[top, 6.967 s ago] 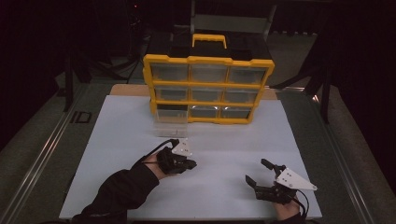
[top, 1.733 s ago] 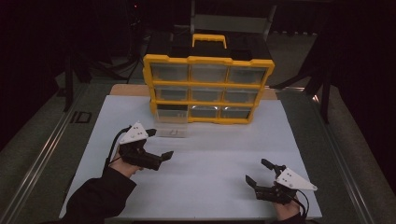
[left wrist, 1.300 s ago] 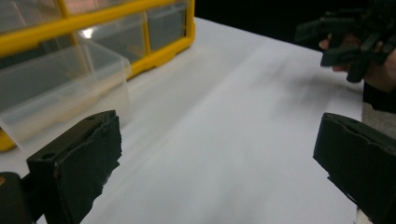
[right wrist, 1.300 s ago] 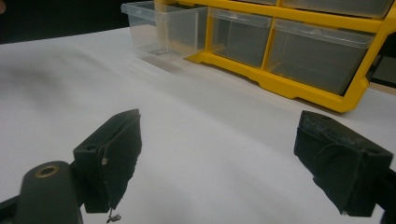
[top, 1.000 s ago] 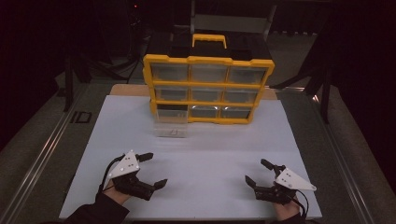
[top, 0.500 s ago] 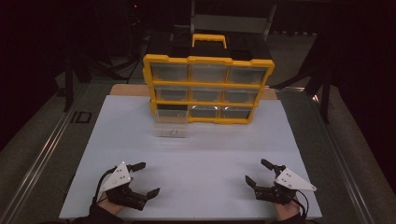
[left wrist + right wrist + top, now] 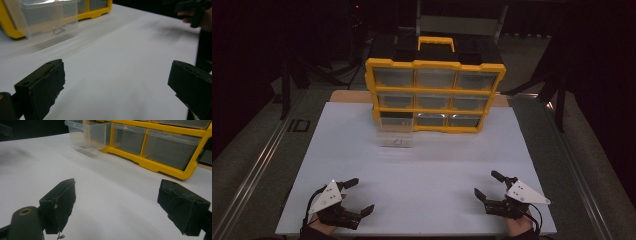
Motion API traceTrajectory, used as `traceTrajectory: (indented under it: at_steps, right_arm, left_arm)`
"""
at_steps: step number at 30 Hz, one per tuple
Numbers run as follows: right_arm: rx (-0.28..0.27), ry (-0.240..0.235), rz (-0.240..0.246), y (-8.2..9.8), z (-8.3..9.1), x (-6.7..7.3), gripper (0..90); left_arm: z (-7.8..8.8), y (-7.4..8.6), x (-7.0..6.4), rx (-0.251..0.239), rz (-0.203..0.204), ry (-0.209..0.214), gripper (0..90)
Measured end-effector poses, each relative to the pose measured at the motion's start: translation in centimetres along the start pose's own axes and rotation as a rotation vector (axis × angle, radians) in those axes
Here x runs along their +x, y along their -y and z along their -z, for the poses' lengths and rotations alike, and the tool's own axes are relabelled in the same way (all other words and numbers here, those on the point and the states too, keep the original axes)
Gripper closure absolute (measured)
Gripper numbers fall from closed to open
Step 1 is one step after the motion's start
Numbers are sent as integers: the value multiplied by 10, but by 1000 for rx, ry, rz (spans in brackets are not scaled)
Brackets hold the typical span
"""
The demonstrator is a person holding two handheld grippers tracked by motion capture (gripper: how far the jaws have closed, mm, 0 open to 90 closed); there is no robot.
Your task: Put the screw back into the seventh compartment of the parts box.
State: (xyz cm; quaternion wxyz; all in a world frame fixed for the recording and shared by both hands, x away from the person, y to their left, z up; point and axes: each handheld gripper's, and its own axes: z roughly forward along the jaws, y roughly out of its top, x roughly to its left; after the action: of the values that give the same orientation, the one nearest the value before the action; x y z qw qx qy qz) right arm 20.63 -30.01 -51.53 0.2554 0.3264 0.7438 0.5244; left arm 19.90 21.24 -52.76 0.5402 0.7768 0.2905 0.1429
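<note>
High view: drawer (image 7: 396,136) stood pulled out of the bottom-left slot of the cabinet (image 7: 435,95), its clear front well forward of the yellow frame and resting over the white sheet (image 7: 422,170). The other eight drawers sat flush in their slots. The cabinet stood at the far edge of the sheet, black-and-yellow handle on top.

Left gripper (image 7: 354,196) lay at the near-left corner of the sheet, well apart from the drawer, jaws wide and holding nothing. Grey plate faced up; the hand behind it was cut by the frame's bottom edge. Right gripper (image 7: 486,186) lay at the near-right corner, likewise well apart from the drawer, jaws wide and holding nothing.

Left gripper view: both jaws far apart at the lower corners, bare sheet between them. Drawer (image 7: 47,17) appeared blurred at top left, a small metal piece visible behind its clear front. The other hand showed at top right, dim.

Right gripper view: jaws wide, sheet between them. Drawer (image 7: 86,133) projected from the yellow frame at top; two closed drawers sat to its right.
</note>
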Motion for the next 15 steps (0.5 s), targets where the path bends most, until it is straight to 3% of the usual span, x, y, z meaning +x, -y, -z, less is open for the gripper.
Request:
traceTrajectory:
  at_steps: [5,15]
  right_arm:
    - [-2,0,-2,0,0,-1,149]
    - [0,-5,3,1,-1,-1,149]
  left_arm:
    - [0,4,3,-6,-34,-40,5]
    - [-1,7,6,-16,-11,-57,5]
